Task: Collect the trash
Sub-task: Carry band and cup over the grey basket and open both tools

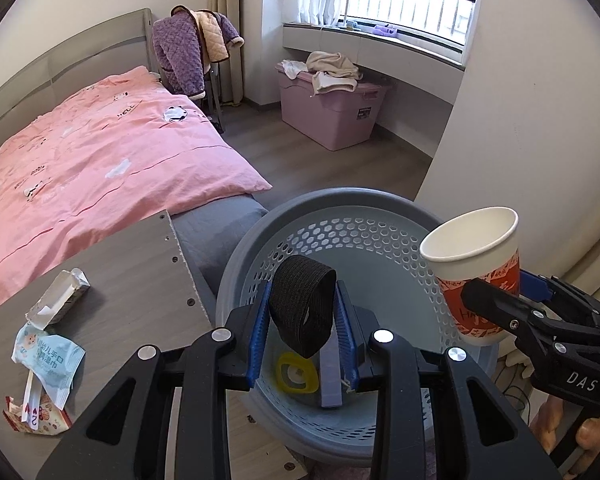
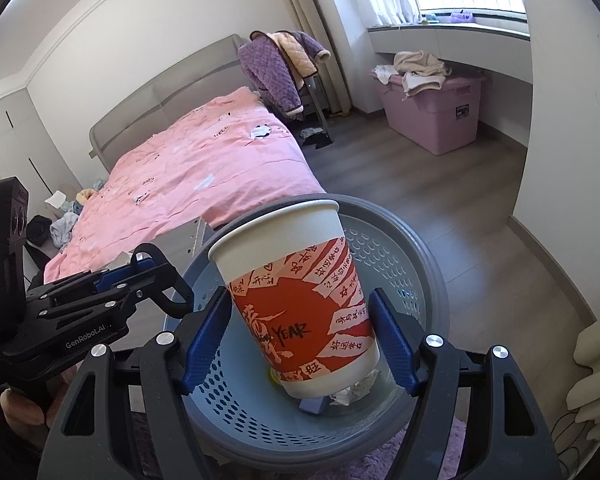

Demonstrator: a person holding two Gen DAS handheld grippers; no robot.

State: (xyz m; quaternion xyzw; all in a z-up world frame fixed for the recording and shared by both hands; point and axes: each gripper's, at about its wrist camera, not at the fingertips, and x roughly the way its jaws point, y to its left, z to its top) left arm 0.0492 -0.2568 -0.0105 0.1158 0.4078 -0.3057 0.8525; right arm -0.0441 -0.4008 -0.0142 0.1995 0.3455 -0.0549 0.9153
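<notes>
The left tongs [image 1: 305, 330] grip a folded black elastic strap [image 1: 302, 304] over the blue perforated basket [image 1: 364, 236]. The right tongs [image 2: 300, 344] clamp a red-and-white paper cup [image 2: 296, 300] above the same basket. Wrappers [image 1: 46, 354] lie on the bench [image 1: 128, 272].

The basket [image 1: 380, 216] mouth is open from above, but two loads occupy the space over it: the black strap [image 1: 306, 308] in the left hand-held gripper [image 1: 305, 336] at centre, and the paper cup [image 2: 296, 300] in the right hand-held gripper [image 2: 300, 344] at the right rim. The gap between them is narrow. The counter [image 1: 132, 280] edge touches the basket's left side. The bed [image 1: 100, 152] blocks passage beyond. Open floor [image 1: 340, 160] lies behind the basket.
</notes>
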